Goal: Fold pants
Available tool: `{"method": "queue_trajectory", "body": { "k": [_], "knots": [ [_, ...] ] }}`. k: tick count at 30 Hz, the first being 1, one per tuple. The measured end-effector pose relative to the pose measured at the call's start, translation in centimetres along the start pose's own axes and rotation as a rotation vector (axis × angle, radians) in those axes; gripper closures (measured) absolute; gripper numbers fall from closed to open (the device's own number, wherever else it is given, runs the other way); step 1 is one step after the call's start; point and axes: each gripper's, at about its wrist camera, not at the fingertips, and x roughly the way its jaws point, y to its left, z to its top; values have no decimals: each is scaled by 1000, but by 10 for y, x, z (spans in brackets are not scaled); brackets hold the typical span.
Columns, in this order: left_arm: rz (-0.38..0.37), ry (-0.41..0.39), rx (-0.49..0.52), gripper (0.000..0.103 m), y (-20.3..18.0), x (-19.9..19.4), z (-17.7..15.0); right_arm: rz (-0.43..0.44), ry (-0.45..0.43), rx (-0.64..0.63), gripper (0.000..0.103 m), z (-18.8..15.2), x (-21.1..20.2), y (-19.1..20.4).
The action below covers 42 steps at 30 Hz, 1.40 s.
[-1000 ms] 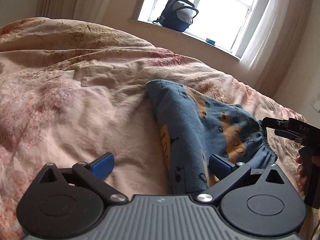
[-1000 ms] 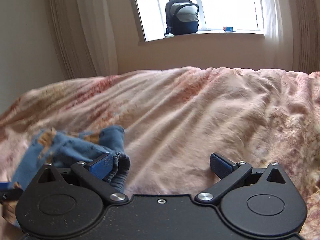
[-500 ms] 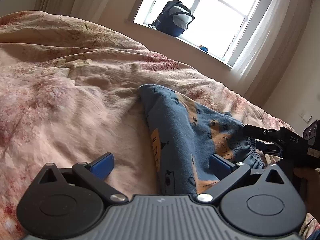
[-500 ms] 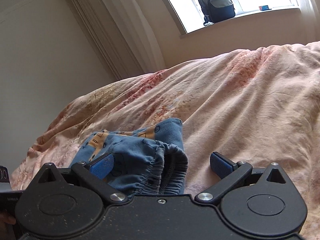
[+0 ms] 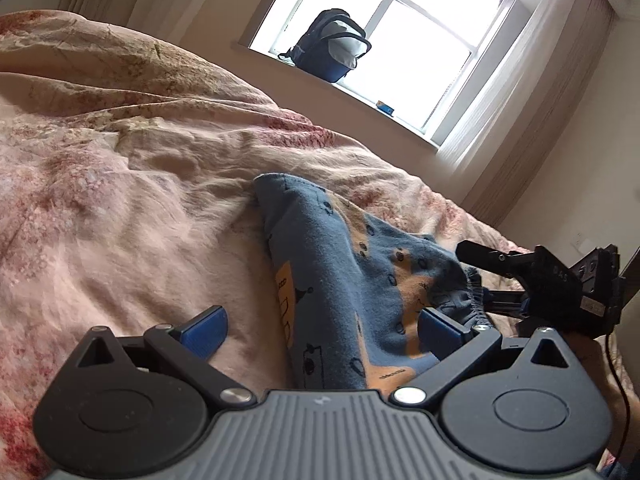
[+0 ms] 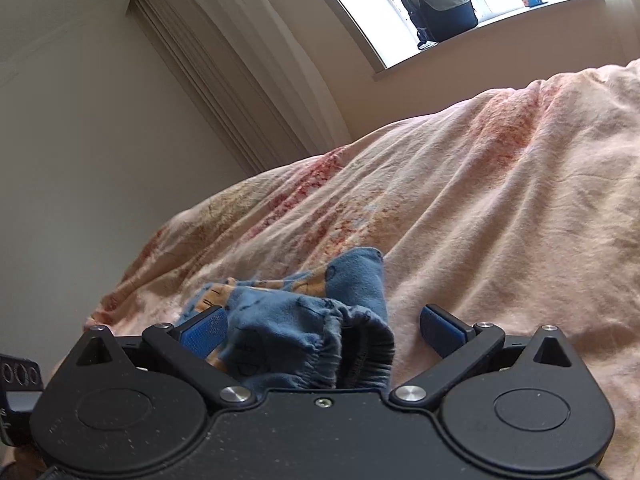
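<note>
- The left tool (image 5: 322, 326) has its blue pads spread wide; one side of the pants (image 5: 344, 292) lies between them, gripped by neither pad
- The blue patterned pants lie bunched on the pink floral bed cover (image 5: 120, 208), between the two tools
- The right tool (image 6: 322, 326) also stands wide open; the gathered elastic waistband (image 6: 332, 344) sits between its pads, ungripped
- A dark backpack (image 6: 438, 0) stands on the windowsill behind the bed

Backpack (image 5: 329, 51) on windowsill (image 5: 360, 92)
</note>
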Motion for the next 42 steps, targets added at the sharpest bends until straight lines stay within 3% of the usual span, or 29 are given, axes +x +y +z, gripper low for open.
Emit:
{"method": "queue_trajectory", "body": {
  "k": [5,11,13,19,23,24,27,29,32,35,38,42],
  "knots": [
    [-113,1,-72,0,9,5,-5,48,6,45,0,2,6,-5],
    [-139,27,-113,0,16,11,-6,114,-19,192,9,5,2,-24],
    [-141,39,-118,0,18,13,-6,101,-24,229,27,5,-1,-30],
    [-136,58,-97,0,17,15,-7,52,-15,258,55,2,-8,-35],
    [-138,61,-123,2,19,11,-6,16,-22,273,68,-4,-9,-35],
    [-124,58,-139,4,19,9,-6,10,-25,274,71,-7,-10,-37],
    [-53,66,-165,26,16,6,-3,-30,-39,251,76,-12,-13,-32],
    [-25,84,-150,48,12,4,-3,-51,-58,241,79,-14,-15,-24],
    [-4,94,-135,68,7,-3,-3,-70,-89,247,84,-18,-25,-13],
    [-15,92,-159,78,6,-12,-3,-93,-105,237,87,-15,-36,4],
    [-35,84,-218,82,1,-31,-3,-100,-116,221,89,-15,-51,24],
    [3,72,-189,87,-22,-64,-3,-96,-119,231,89,-17,-75,51]
  ]
}}
